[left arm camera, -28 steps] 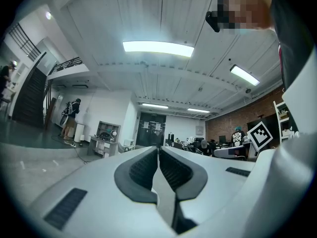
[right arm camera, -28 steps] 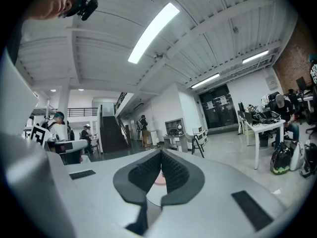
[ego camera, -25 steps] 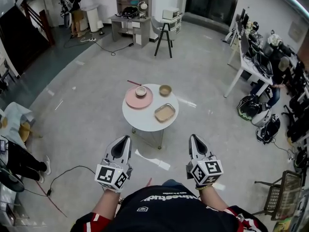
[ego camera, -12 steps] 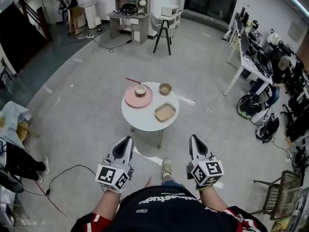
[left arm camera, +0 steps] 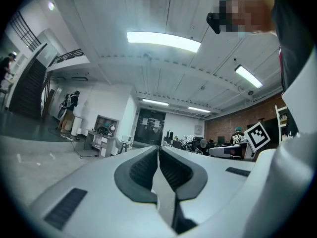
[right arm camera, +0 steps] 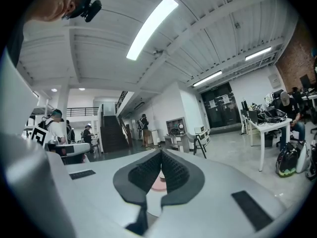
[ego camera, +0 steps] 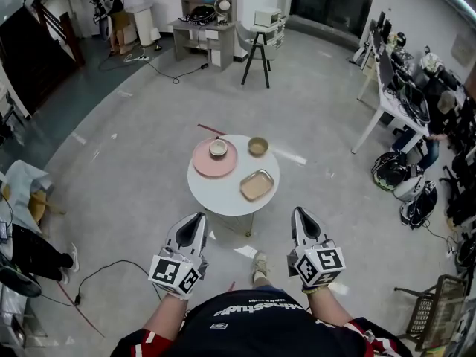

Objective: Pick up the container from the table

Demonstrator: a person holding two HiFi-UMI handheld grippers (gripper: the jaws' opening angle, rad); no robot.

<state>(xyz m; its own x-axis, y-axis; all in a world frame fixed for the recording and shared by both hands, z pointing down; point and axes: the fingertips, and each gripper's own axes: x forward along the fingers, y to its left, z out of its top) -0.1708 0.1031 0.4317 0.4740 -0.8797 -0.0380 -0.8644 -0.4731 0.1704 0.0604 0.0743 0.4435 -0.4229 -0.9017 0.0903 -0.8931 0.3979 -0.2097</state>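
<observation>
Here's the container (ego camera: 256, 185): a shallow rectangular tray with rounded corners, a pale metallic rim and a tan inside. It lies askew on the near right part of the round white table (ego camera: 223, 198). To its left is a pink plate (ego camera: 204, 163) carrying a small bowl (ego camera: 218, 148), and a second bowl (ego camera: 257, 146) stands just beyond the container. The left gripper (ego camera: 198, 217) and the right gripper (ego camera: 298, 213) hang side by side, well short of the table, both pointing toward it. Each has its jaws pressed together with nothing between them.
</observation>
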